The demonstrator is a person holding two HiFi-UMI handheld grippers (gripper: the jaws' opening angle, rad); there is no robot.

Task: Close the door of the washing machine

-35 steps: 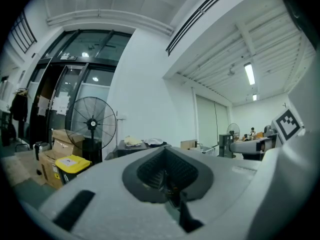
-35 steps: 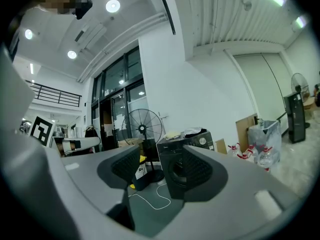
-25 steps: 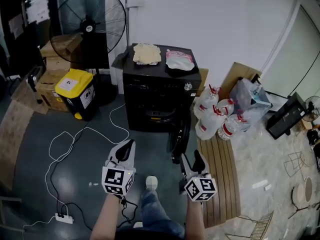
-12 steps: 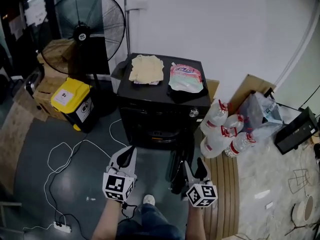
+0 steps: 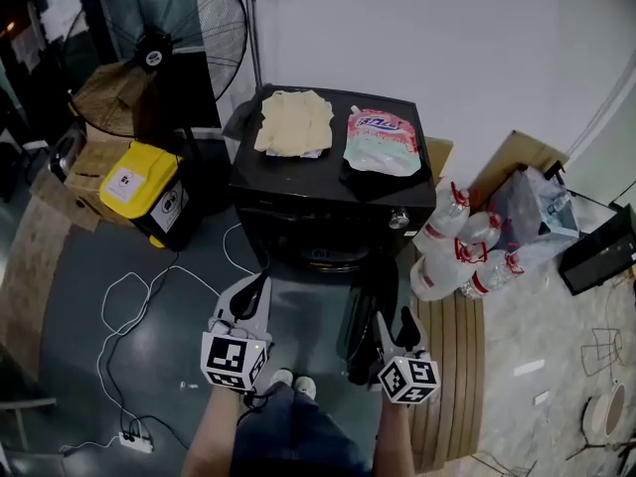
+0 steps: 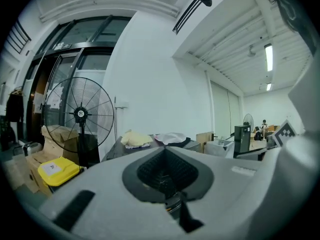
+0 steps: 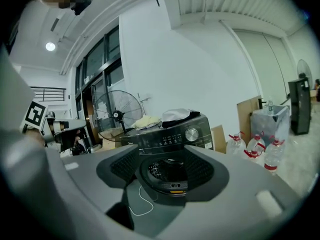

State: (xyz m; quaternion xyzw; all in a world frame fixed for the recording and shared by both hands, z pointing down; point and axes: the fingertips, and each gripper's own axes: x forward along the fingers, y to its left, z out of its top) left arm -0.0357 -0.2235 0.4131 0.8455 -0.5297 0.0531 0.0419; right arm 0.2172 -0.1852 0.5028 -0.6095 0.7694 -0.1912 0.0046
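Note:
The black front-loading washing machine [image 5: 333, 202] stands against the white wall, its round drum opening [image 7: 169, 173] uncovered. Its dark door [image 5: 366, 311] hangs open at the front right, edge-on in the head view. On the lid lie a yellow cloth [image 5: 293, 122] and a detergent pouch [image 5: 383, 142]. My right gripper [image 5: 396, 326] is open just right of the door's outer edge, aimed at the drum, nothing between its jaws. In front of the machine's left half, above the floor, my left gripper [image 5: 250, 296] is shut and holds nothing.
A large standing fan [image 5: 164, 38], cardboard boxes [image 5: 94, 157] and a yellow-lidded bin [image 5: 149, 192] are to the left. Water bottles [image 5: 462, 251] stand on a wooden pallet [image 5: 447, 366] to the right. A white cable [image 5: 139, 306] loops across the floor to a power strip [image 5: 134, 440].
The view has come closer to the washing machine, which now looks larger. Both grippers have advanced with it, the right one ending beside the open door.

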